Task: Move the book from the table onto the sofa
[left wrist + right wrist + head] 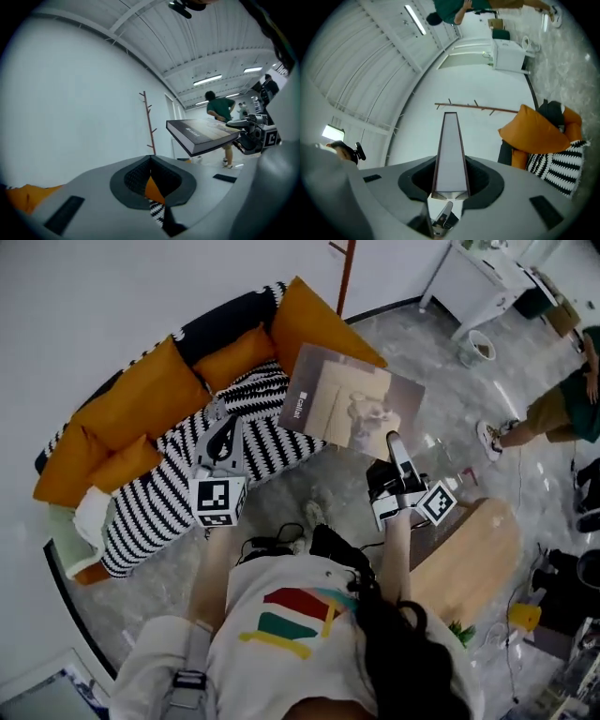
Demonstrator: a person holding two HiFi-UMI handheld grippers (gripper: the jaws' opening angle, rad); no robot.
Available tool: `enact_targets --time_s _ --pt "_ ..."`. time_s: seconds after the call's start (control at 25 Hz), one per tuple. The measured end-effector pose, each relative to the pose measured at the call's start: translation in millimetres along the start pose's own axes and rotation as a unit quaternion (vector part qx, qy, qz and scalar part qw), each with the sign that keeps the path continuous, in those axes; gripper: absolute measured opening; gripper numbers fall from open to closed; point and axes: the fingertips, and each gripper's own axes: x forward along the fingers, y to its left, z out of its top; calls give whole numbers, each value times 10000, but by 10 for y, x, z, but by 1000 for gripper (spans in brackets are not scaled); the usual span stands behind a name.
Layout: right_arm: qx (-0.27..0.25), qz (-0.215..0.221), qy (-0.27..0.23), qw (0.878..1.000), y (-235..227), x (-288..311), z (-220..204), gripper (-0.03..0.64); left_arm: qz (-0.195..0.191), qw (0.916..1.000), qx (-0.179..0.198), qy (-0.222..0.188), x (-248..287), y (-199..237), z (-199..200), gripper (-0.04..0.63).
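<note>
A large grey-brown book (352, 407) hangs in the air in front of the sofa (141, 395), and my right gripper (394, 444) is shut on its near edge. In the right gripper view the book (451, 150) runs edge-on straight out between the jaws. My left gripper (219, 427) hovers over the black-and-white striped blanket (159, 493) on the sofa seat. Its tips (150, 161) meet with nothing between them. From the left gripper view the book (206, 133) is seen held out level to the right.
Orange cushions (323, 320) line the sofa back. A round wooden table (473, 554) stands at my right. A coat stand (345, 273) leans by the wall. A white table (487, 277), a bin (478, 348) and a person in green (562, 404) are at the far right.
</note>
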Motion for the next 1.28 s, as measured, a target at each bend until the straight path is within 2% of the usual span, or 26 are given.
enact_targets --time_s 0.12,0.2,0.4,0.6,0.68,0.84,0.96,1.16,1.28 --pt "191 109 510 9985 -230 562 -24 153 764 9970 -104 56 16 450 -37 8" --pt "280 154 970 9948 -390 960 -59 153 1307 9912 -158 95 -8 695 -38 8" --pt "617 402 2228 9721 -646 1884 -407 153 2589 9650 -317 255 -293 1131 -68 8" --pt "728 670 3073 9464 -651 2476 -922 153 3270 9439 -335 319 -606 1366 -65 8" --pt "833 763 3451 9317 -633 2633 -1310 153 3582 9321 -369 389 -850 1474 -129 8" --pt "1056 1091 4298 8900 -480 2833 -2226 153 4266 9018 -473 498 -1396 1662 -291 8" --pt "1212 1224 4750 8630 -375 2928 -2852 153 4662 8815 -603 441 -1687 1842 -410 8" --pt "1358 1304 5372 8222 -190 2959 -3984 153 5037 8598 -710 451 -2265 2249 -681 8" --pt "1347 1362 5784 7929 -31 3011 -4806 153 5351 8398 -790 468 -2801 2628 -898 8"
